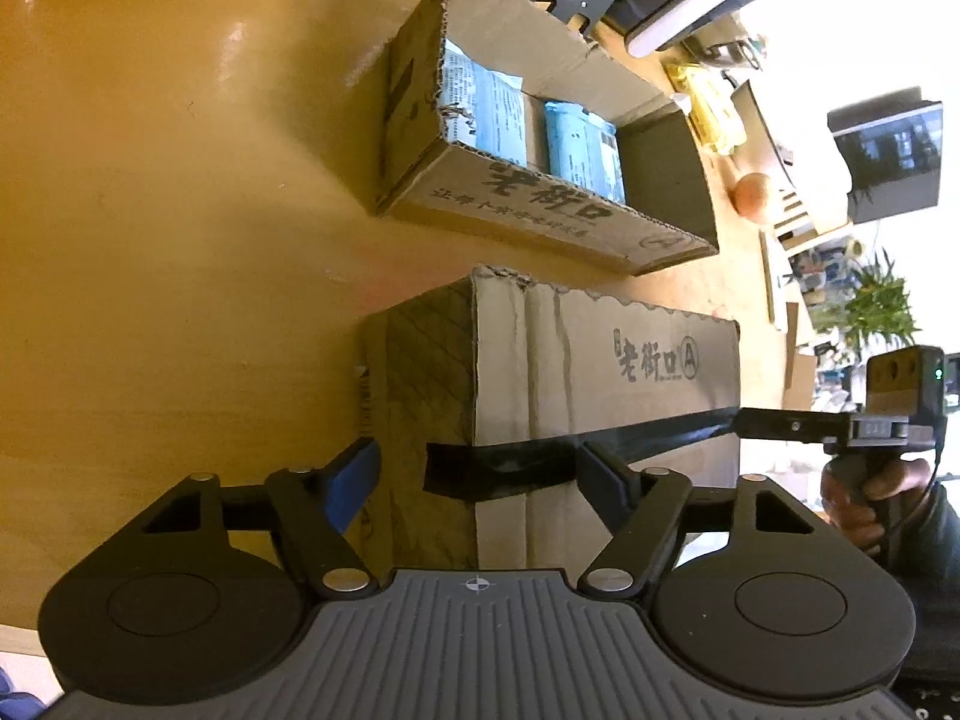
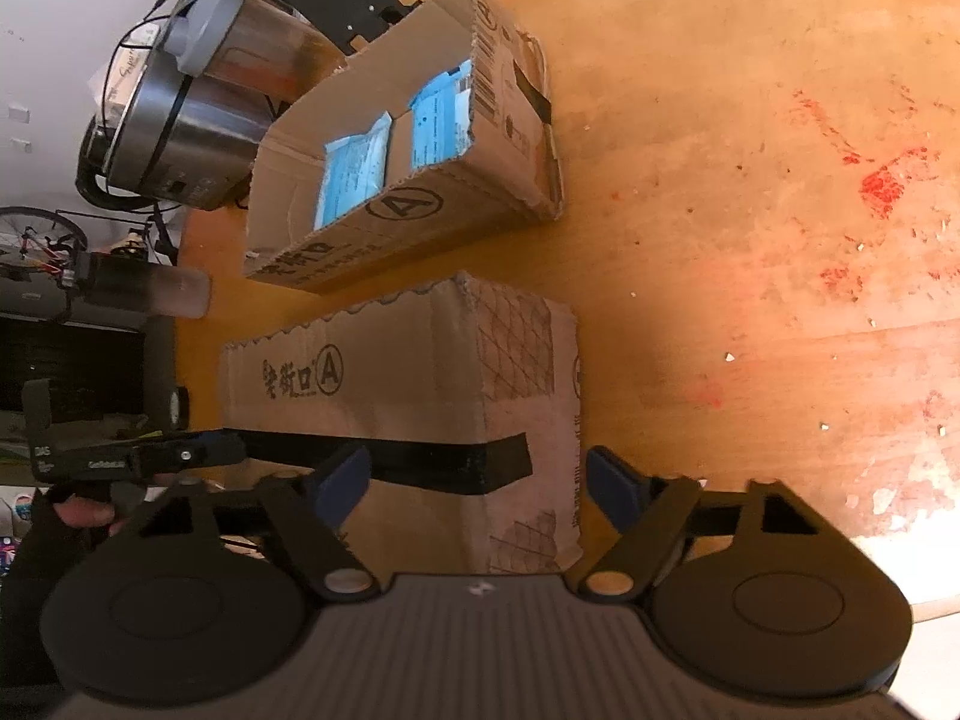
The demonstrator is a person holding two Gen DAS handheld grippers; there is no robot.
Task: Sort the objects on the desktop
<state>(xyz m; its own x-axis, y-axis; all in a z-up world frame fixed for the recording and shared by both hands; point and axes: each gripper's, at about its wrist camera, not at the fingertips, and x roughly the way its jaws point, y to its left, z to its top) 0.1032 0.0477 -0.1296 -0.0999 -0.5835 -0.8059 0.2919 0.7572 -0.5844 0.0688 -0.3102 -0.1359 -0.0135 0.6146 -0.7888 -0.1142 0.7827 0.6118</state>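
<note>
Cardboard dominates both views: a closed box, banded with black tape, lies on the counter in front of an open box holding blue packets. The left tool and right tool are each set astride an end corner of the closed box, jaws part-closed; whether the pads press cannot be told. A two-sided grasp appears to be in hand; firm closure, then an even lift, is called for. The box's underside is hidden.
</note>
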